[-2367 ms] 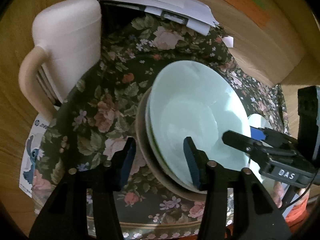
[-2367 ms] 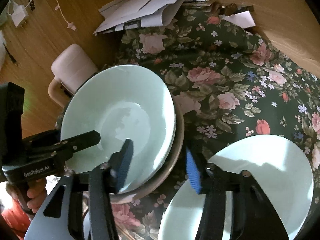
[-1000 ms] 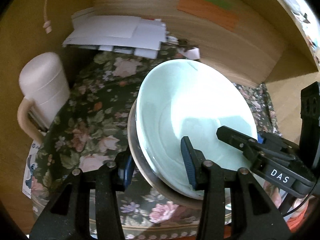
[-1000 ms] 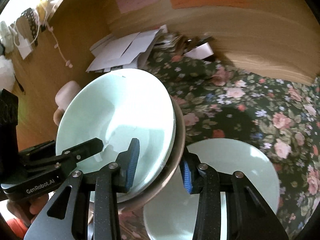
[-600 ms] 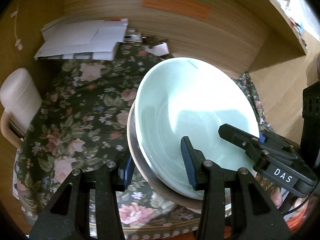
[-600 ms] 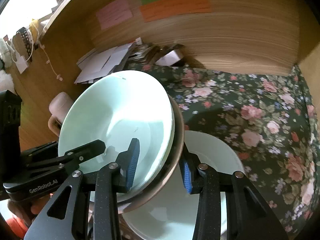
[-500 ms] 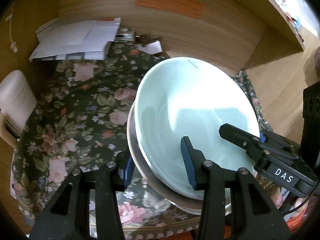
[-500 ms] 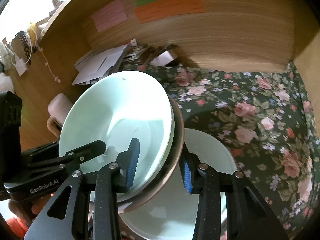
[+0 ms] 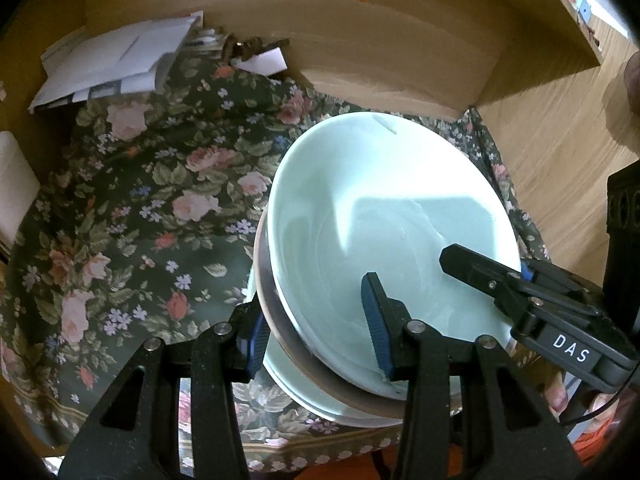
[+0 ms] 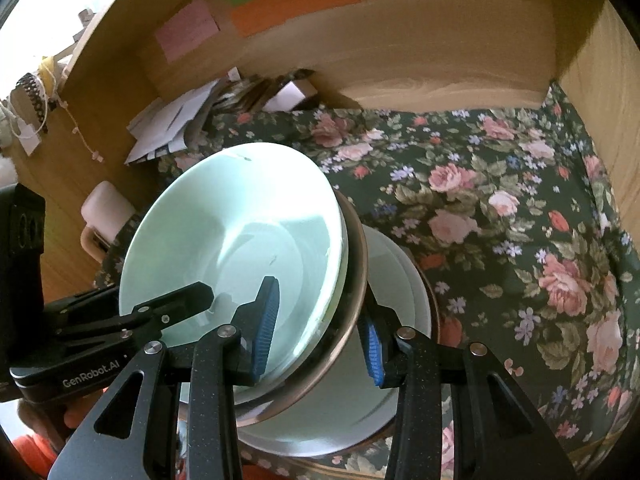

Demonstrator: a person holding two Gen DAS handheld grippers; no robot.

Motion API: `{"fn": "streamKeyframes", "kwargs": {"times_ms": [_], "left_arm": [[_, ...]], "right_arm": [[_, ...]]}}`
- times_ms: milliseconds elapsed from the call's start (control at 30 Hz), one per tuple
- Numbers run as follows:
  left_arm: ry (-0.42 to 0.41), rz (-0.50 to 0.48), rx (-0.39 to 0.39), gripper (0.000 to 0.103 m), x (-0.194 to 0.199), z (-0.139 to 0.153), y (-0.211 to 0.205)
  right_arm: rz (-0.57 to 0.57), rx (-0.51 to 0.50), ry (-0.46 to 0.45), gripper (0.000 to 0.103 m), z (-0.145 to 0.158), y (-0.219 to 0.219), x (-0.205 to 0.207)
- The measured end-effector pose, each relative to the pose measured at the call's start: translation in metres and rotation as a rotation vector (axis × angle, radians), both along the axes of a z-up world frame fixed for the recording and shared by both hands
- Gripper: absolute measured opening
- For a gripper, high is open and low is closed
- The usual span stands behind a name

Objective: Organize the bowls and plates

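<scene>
A stack of pale green bowls [image 9: 384, 236] nested in a brown-rimmed bowl is held in the air, tilted. My left gripper [image 9: 316, 328] is shut on the stack's near-left rim, one finger inside and one outside. My right gripper [image 10: 320, 324] is shut on the stack [image 10: 232, 248] at its right rim. Below the stack a pale green plate [image 10: 384, 344] lies on the floral cloth [image 10: 500, 208]; its edge shows in the left wrist view [image 9: 288, 384].
A wooden back wall [image 10: 400, 40] with coloured sticky notes and a side wall at the right enclose the cloth. Loose papers [image 9: 116, 60] lie at the back left. A cream mug [image 10: 104, 216] stands at the left.
Both grippers closed on the bowl stack, lifted it and carried it to the right, over the pale green plate. The mug has slid to the left edge of view.
</scene>
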State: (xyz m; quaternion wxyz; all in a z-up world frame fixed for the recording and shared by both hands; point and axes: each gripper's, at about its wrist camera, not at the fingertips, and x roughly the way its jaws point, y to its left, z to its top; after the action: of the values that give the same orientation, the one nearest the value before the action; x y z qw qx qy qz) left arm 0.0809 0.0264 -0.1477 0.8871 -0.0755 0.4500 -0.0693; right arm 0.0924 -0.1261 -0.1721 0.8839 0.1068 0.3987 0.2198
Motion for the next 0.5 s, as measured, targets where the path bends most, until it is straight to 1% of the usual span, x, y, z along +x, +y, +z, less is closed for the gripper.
{"fn": "streamKeyframes", "kwargs": {"times_ms": [267, 367, 433, 500], "left_arm": [[0.048, 0.0, -0.008, 0.043, 0.004, -0.014, -0.005], [0.042, -0.006, -0.003, 0.042, 0.004, -0.014, -0.005], [0.043, -0.01, -0.008, 0.042, 0.005, -0.014, -0.004], [0.033, -0.004, -0.009, 0.042, 0.006, -0.013, -0.002]], "right_arm": [[-0.001, 0.015, 0.057, 0.035, -0.017, -0.005, 0.005], [0.005, 0.034, 0.072, 0.035, -0.022, -0.009, 0.007], [0.014, 0.033, 0.058, 0.035, -0.02, -0.01, 0.006], [-0.007, 0.001, 0.004, 0.035, -0.011, -0.011, 0.002]]}}
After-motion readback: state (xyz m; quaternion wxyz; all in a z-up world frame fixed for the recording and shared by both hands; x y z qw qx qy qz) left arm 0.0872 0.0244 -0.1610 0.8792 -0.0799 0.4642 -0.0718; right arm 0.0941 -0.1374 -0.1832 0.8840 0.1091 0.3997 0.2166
